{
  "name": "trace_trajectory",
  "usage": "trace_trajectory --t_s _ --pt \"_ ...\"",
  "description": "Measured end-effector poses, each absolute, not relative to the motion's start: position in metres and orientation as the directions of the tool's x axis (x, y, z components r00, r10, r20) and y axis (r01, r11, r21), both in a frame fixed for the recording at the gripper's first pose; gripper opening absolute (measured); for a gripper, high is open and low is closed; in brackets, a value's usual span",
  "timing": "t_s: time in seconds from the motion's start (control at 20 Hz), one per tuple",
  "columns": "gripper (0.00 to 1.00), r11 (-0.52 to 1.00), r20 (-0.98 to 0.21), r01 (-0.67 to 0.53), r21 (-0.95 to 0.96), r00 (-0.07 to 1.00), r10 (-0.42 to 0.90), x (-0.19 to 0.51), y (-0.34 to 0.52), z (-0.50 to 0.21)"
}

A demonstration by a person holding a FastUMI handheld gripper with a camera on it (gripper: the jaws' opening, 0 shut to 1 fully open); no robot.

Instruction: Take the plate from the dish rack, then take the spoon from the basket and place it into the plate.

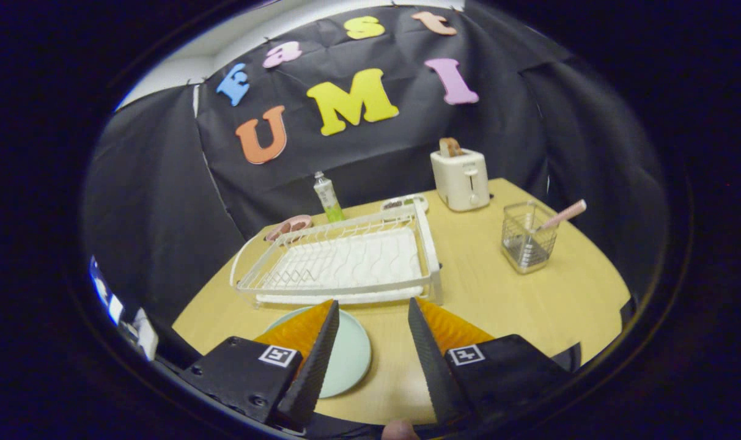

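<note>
The gripper [372, 302] stands wide open, holding nothing; the round pale-green plate [351, 354] lies flat on the wooden table [499, 299], partly under 1 finger; the pink-handled spoon [563, 214] leans in the wire basket [528, 244].

One plate [349, 354], one rack [340, 263], one basket [527, 238], one spoon [563, 215]

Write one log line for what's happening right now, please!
step: plate out of dish rack, on table | hand-held gripper: open, empty | spoon: in basket | next: likely fetch spoon
</note>
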State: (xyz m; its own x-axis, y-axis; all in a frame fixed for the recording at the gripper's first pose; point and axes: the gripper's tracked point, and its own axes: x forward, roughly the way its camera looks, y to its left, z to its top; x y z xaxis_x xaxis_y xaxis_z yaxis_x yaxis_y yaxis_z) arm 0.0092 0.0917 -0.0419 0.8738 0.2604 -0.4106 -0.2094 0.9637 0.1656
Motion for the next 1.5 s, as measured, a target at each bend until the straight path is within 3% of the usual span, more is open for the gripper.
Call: trace_trajectory --t_s 0.15,0.3,0.65,0.85,1.35,1.5 --pt "0.81 0.981 -0.275 -0.192 0.02 0.942 0.19 0.001 0.061 -0.018" --pt "0.99 0.986 -0.172 -0.158 -0.048 0.974 0.147 -0.001 0.027 -0.008" --pt "0.99 0.998 -0.122 -0.038 0.051 0.992 0.044 0.029 -0.091 -0.024" --pt "0.98 0.99 -0.17 0.003 0.144 0.985 0.022 0.074 -0.134 -0.039" --pt "0.67 0.972 -0.244 0.014 0.234 0.969 0.045 0.162 -0.159 -0.069" --pt "0.51 0.967 -0.273 -0.005 0.256 0.959 0.078 0.172 -0.15 -0.076"
